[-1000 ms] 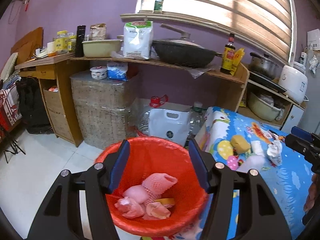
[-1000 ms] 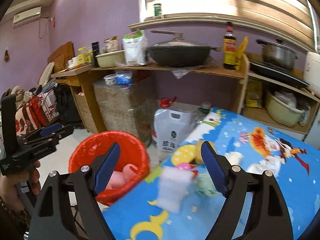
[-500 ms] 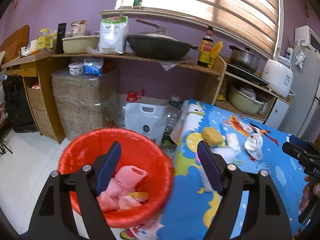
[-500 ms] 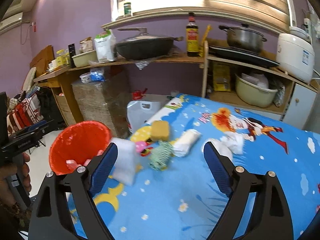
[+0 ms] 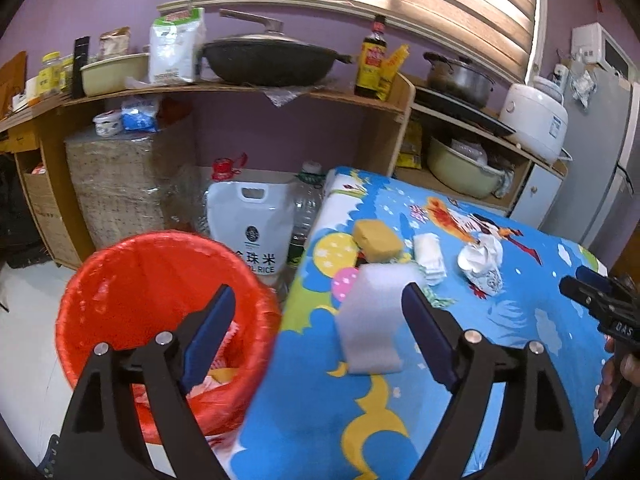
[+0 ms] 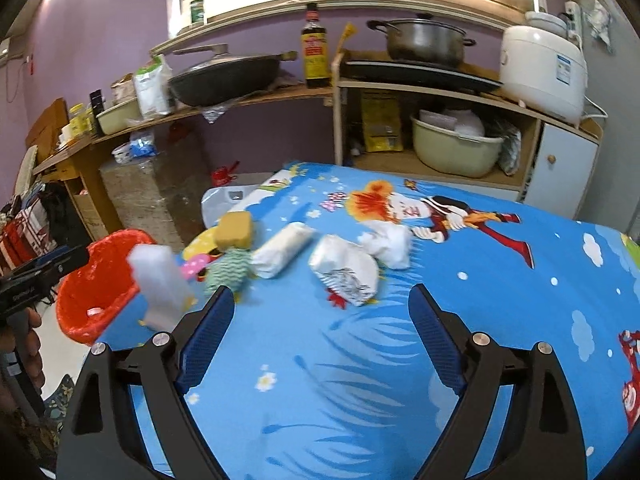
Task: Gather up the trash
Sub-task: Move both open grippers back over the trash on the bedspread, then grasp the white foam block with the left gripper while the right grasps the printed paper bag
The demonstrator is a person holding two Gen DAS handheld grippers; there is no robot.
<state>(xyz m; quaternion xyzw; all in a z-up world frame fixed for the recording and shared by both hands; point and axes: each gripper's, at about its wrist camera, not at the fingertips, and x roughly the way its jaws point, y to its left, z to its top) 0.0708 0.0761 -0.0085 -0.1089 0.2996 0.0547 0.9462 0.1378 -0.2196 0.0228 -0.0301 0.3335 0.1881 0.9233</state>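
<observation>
A red bin (image 5: 160, 280) holding pink scraps stands on the floor at the left end of the table (image 5: 400, 400), which wears a blue cartoon cloth. My left gripper (image 5: 317, 289) hangs over the table's left edge, jaws opening, nothing pressed between them. A white foam block (image 5: 372, 320) lies just ahead of it. Beyond are a yellow sponge (image 5: 376, 240), a white roll (image 5: 430, 256) and a crumpled wrapper (image 5: 480, 264). My right gripper (image 6: 320, 289) is open and empty over the cloth (image 6: 400, 360), short of the wrapper (image 6: 348, 268), roll (image 6: 282, 252) and green-white cloth (image 6: 228, 272).
A white rice bag (image 5: 248, 232) and a water bottle (image 5: 308, 200) stand on the floor behind the bin. Wooden shelves along the purple wall carry a wok (image 5: 272, 60), a pot (image 6: 424, 40) and a rice cooker (image 6: 540, 68). A wrapped box (image 5: 116, 184) sits under the left shelf.
Both views have swung right, from the bin toward the table. The left jaws have spread wider. The trash pieces now lie closer ahead of the right gripper.
</observation>
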